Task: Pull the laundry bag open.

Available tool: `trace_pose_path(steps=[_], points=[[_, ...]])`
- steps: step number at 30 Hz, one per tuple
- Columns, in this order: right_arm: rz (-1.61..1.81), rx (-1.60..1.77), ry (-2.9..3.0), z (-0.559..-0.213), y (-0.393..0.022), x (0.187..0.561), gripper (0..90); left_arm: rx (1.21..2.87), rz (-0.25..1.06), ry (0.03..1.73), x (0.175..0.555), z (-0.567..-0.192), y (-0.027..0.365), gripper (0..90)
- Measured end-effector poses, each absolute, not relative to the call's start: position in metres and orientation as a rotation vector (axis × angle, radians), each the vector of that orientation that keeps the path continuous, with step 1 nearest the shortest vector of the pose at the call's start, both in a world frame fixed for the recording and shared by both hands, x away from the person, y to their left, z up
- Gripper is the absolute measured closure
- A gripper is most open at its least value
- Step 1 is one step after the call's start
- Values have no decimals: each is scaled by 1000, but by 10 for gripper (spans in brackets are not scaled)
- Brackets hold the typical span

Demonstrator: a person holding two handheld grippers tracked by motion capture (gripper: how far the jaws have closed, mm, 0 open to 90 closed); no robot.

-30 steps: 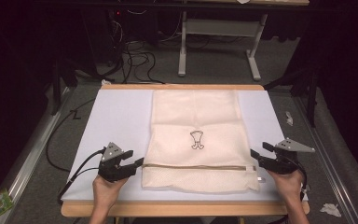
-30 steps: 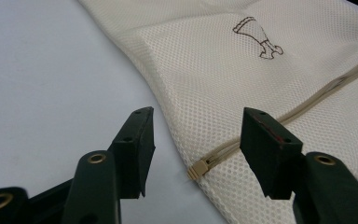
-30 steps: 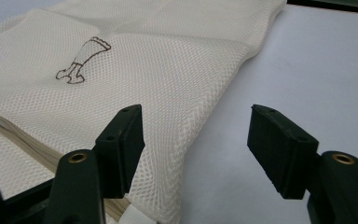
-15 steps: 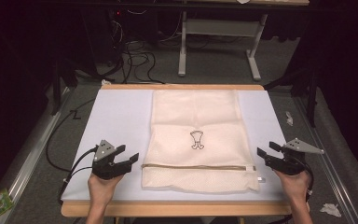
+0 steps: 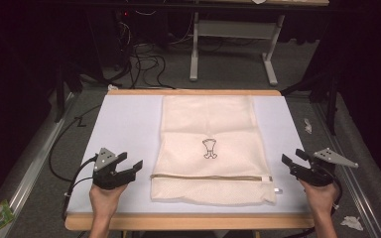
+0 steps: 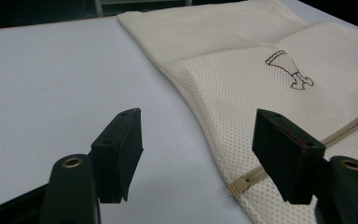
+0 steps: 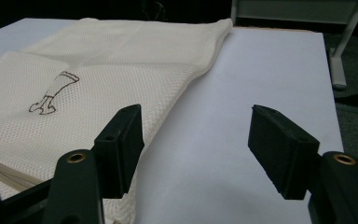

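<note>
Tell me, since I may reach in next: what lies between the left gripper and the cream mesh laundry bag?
Only a bare strip of white table surface, seen in the high view, separates the open left gripper from the cream mesh laundry bag.

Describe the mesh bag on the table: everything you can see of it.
The mesh bag is cream, of fine netted fabric, and lies flat and lengthwise in the middle of the white table top. A small dark printed emblem sits near its centre. A zipper runs across it near the person's end, with its pull at the right edge. Faint fold creases show. Neither tool touches it; both sit open, off to its sides.
</note>
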State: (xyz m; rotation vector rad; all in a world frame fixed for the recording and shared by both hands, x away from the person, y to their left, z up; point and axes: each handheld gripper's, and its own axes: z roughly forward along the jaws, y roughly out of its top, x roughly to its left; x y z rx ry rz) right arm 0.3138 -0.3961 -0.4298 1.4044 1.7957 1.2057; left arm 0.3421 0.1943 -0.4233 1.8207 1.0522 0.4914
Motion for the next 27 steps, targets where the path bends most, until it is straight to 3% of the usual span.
trace_pose_path(steps=[27], points=[[1203, 1474, 1685, -432, -425, 306, 347, 1758, 509, 1149, 352, -431, 219, 349]])
